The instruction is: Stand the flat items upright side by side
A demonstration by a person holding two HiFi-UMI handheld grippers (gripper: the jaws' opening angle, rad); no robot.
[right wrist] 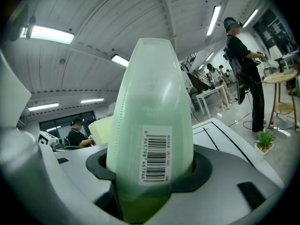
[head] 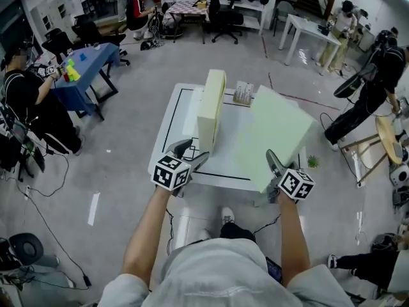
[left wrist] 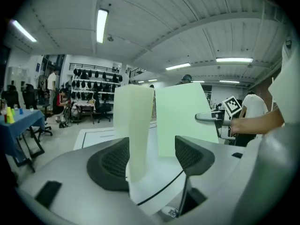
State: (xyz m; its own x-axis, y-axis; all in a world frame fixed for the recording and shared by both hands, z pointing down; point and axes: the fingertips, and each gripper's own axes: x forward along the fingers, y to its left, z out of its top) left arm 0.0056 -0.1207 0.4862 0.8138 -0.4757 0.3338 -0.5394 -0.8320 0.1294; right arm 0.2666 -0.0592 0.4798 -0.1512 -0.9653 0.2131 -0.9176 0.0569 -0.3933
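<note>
Nearest the lens, the person's forearms [head: 148, 235] are reaching out over the near edge of the white table [head: 181, 123]. The left gripper [head: 193, 154] is hovering with its jaws standing apart and gripping nothing. At its 12 o'clock the pale yellow slab [head: 211, 107] is standing on edge on the table, showing in the gap with clear space to the right jaw. At that slab's 3 o'clock the green slab [head: 276, 133] is being held tilted, and the right gripper [head: 273, 171] is clamping it across its thickness at the near lower corner. Wrapped in glossy film with a barcode label, it is looking light, slightly squashy and slick. So tall and thin a pack is probably tipping easily, so a low, mid-edge hold is looking safer than a corner.
</note>
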